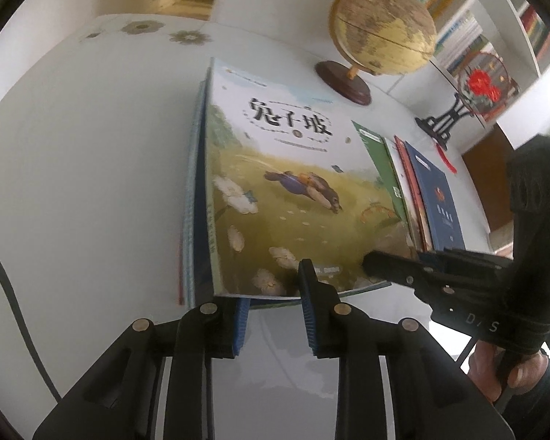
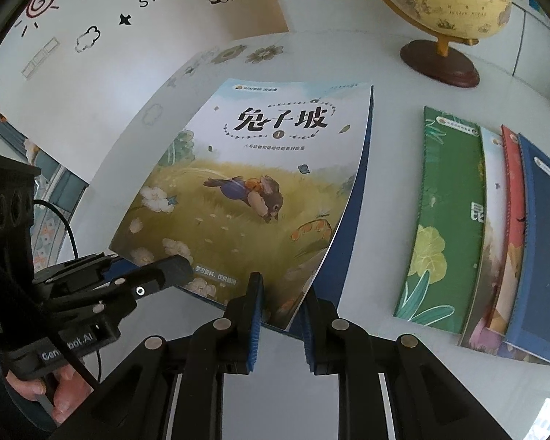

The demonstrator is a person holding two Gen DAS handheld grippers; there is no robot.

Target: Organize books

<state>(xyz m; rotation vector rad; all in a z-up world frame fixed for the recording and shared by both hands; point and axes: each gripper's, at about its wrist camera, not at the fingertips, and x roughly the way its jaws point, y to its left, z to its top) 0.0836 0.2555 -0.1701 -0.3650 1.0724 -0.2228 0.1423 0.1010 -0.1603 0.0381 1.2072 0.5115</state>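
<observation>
A picture book with a running rabbit on its cover (image 1: 293, 183) (image 2: 245, 183) lies on top of a small pile of blue-edged books (image 1: 192, 201) on the white table (image 1: 91, 165). My right gripper (image 2: 282, 293) (image 1: 396, 258) is shut on the rabbit book's near right corner, one finger over the cover and one beneath. My left gripper (image 1: 273, 289) (image 2: 150, 266) straddles the same book's near edge further left. Its pads stand a little apart, not pressing.
A fanned row of a green book (image 2: 447, 220), a red book and a dark blue book (image 2: 542, 249) lies to the right. A globe (image 1: 381, 33) and a fan ornament on a black stand (image 1: 484, 88) stand behind. Bookshelves (image 1: 458, 33) fill the back right. A black cable (image 1: 11, 300) hangs at left.
</observation>
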